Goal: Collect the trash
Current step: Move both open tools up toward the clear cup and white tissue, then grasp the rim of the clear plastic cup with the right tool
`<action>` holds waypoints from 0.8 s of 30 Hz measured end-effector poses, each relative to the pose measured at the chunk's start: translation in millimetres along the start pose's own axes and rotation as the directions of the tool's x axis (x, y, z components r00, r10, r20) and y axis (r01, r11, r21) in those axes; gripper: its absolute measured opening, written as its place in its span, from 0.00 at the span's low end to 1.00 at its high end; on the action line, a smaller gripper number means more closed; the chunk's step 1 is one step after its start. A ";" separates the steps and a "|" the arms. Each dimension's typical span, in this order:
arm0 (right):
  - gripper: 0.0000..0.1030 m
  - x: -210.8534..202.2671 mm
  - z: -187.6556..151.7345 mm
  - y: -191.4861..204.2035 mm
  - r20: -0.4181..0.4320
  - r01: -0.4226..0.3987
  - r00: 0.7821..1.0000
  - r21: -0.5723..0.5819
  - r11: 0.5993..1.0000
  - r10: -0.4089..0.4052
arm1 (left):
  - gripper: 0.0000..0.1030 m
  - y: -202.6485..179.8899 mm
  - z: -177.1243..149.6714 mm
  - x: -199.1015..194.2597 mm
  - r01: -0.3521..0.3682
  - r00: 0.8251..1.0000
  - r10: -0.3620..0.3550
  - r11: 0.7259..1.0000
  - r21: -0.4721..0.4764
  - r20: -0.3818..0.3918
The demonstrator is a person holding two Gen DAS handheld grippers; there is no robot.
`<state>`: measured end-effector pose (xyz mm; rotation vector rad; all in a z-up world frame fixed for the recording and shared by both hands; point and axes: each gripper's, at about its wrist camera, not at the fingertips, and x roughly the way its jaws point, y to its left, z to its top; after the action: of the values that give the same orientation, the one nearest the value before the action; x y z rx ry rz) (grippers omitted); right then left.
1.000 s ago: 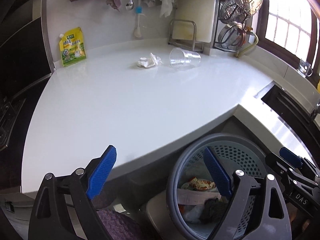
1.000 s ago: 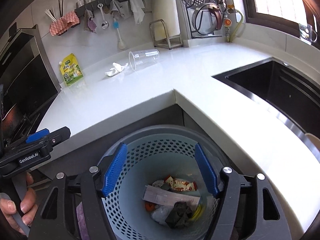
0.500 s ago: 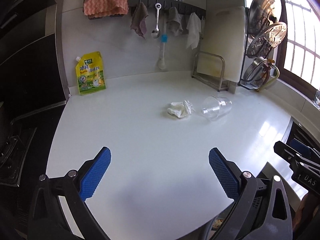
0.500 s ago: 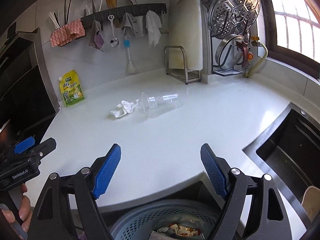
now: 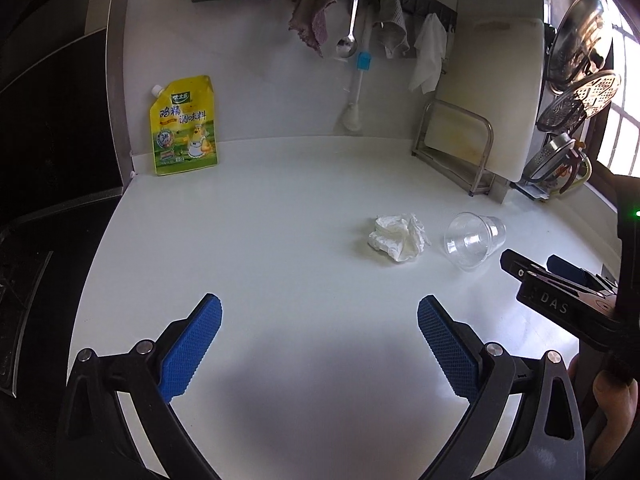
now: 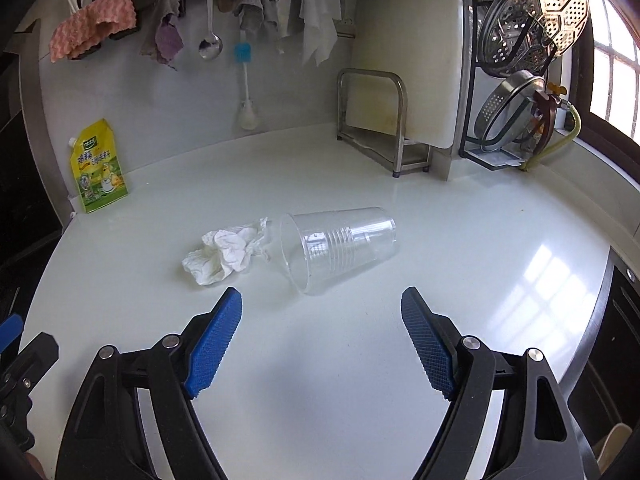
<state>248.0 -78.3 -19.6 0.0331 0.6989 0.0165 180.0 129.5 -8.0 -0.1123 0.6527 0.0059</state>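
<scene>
I have both sets of tongs spread wide and empty over the white surface [image 6: 480, 208] — this is the approach to the next pickup. The clear plastic cup [image 6: 340, 246] lies on its side just ahead of my right tongs [image 6: 322, 340], its mouth touching or nearly touching the crumpled tissue [image 6: 224, 256] to its left. My left tongs [image 5: 320, 344] hover short of the tissue. Next I judge each must advance, straddle its piece, then close gently — the cup could roll.

— What is borne by the surface?
— A white countertop [image 6: 360, 360] is noted; a crumpled tissue [image 6: 224, 256] and a clear plastic cup [image 6: 340, 248] on its side are found close together. A yellow pouch [image 6: 98, 168] is stood at the wall, a metal rack [image 6: 380, 136] beside it.
</scene>
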 end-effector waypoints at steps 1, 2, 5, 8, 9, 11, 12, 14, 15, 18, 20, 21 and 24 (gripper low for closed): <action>0.76 9.1 2.5 -0.5 -0.017 0.003 1.000 0.010 1.000 -0.003 | 0.94 -0.4 0.7 2.6 0.002 1.000 -0.002 1.000 0.000 -0.001; 0.76 18.7 5.3 -0.2 -0.034 0.008 0.999 0.018 1.000 -0.007 | 0.94 -0.7 1.3 4.9 0.003 1.000 -0.003 1.000 0.002 -0.003; 0.76 40.3 11.5 2.8 -0.055 0.060 0.997 0.017 0.998 -0.059 | 0.94 -2.6 1.8 10.3 0.007 1.000 -0.007 1.000 0.013 -0.006; 0.76 56.5 17.0 3.3 -0.073 0.120 0.990 0.021 0.993 -0.118 | 0.94 -4.3 1.6 13.7 0.008 1.000 -0.008 1.000 0.026 -0.007; 0.76 62.0 18.5 2.7 -0.085 0.137 0.987 0.026 0.990 -0.134 | 0.94 -4.6 1.8 14.7 0.010 1.000 -0.010 1.000 0.028 -0.008; 0.76 70.5 20.3 0.4 -0.100 0.165 0.982 0.034 0.986 -0.161 | 0.94 -4.9 2.4 16.4 0.017 1.000 -0.016 0.999 0.028 -0.012; 0.76 74.3 21.4 -0.3 -0.106 0.173 0.980 0.037 0.984 -0.169 | 0.94 -4.8 2.9 16.9 0.019 1.000 -0.018 0.999 0.028 -0.014; 0.76 79.8 23.5 -1.8 -0.110 0.191 0.976 0.038 0.981 -0.186 | 0.94 -5.0 3.3 17.4 0.019 1.000 -0.019 0.999 0.028 -0.015; 0.76 81.8 24.7 -2.6 -0.110 0.199 0.975 0.037 0.979 -0.194 | 0.94 -5.1 3.5 17.3 0.020 1.000 -0.020 0.999 0.028 -0.016; 0.76 85.2 27.0 -4.8 -0.109 0.210 0.973 0.044 0.977 -0.204 | 0.94 -6.7 4.6 16.4 0.027 0.999 -0.026 0.999 0.029 -0.019; 0.74 85.6 27.8 -6.1 -0.105 0.212 0.973 0.050 0.976 -0.206 | 0.94 -8.7 6.0 15.3 0.028 0.999 -0.028 0.999 0.033 -0.019; 0.71 85.5 27.9 -6.7 -0.105 0.214 0.973 0.051 0.976 -0.208 | 0.94 -10.2 7.0 14.9 0.029 0.999 -0.028 0.999 0.035 -0.018; 0.49 87.6 28.1 -10.2 -0.120 0.205 0.973 0.050 0.977 -0.198 | 0.94 -14.5 10.6 14.4 0.040 0.999 -0.039 0.998 0.039 -0.027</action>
<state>333.2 -86.9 -54.8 0.0205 0.8143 -0.1998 198.5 115.8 -6.9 -0.0867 0.6763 -0.0466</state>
